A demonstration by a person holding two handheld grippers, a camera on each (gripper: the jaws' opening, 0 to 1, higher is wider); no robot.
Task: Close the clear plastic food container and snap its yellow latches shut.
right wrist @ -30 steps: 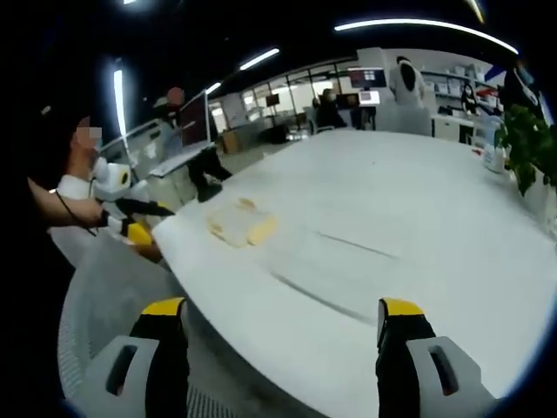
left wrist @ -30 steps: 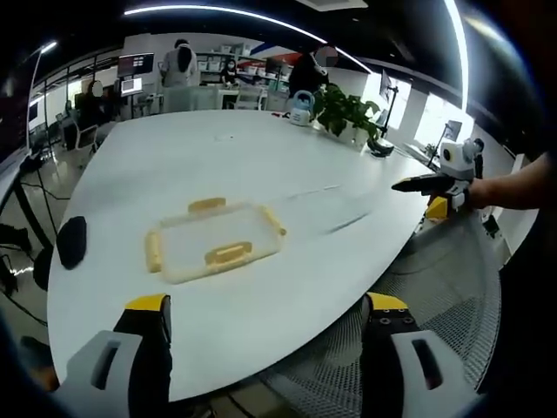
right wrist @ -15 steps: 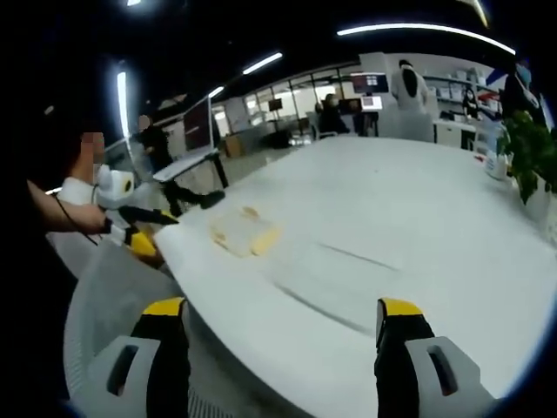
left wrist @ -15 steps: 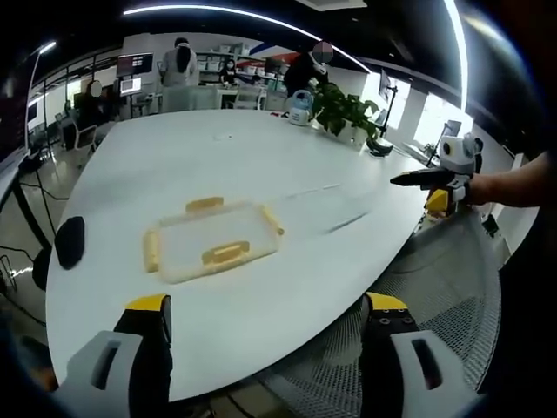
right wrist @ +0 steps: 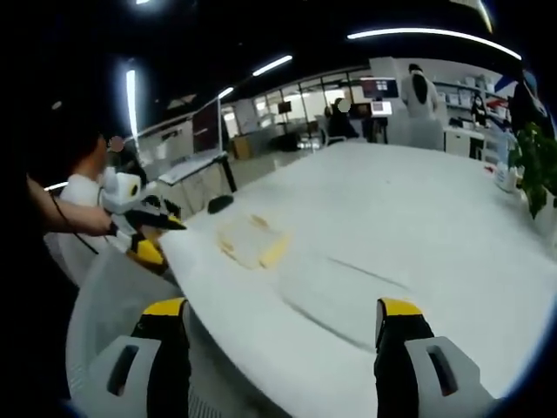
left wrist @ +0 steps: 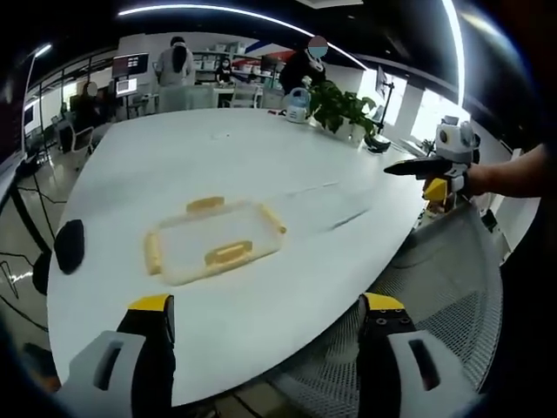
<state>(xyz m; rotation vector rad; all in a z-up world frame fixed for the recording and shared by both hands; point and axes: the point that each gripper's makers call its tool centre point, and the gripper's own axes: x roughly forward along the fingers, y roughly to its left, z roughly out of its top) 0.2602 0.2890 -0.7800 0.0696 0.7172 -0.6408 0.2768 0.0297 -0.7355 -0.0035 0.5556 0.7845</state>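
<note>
The clear plastic container (left wrist: 213,242) lies flat on the white table (left wrist: 261,148), with yellow latches (left wrist: 228,253) on its sides. My left gripper (left wrist: 265,326) is open and hangs short of the table's near edge, well apart from the container. In the left gripper view, my right gripper (left wrist: 419,167) is held in a hand off the table's right side. In the right gripper view, the container (right wrist: 252,242) sits far ahead; my right gripper (right wrist: 280,326) stands open with nothing between its jaws, and the left gripper (right wrist: 148,222) is beyond the table's left edge.
A faint clear outline (left wrist: 335,205) lies on the table to the right of the container. A potted plant (left wrist: 344,109) and a jug (left wrist: 298,104) stand at the far edge. A grey mesh chair (left wrist: 444,279) is under the right hand. People stand at desks behind.
Both cameras have shifted slightly. In the left gripper view the right gripper has risen a little. The container has stayed in place and both grippers remain open.
</note>
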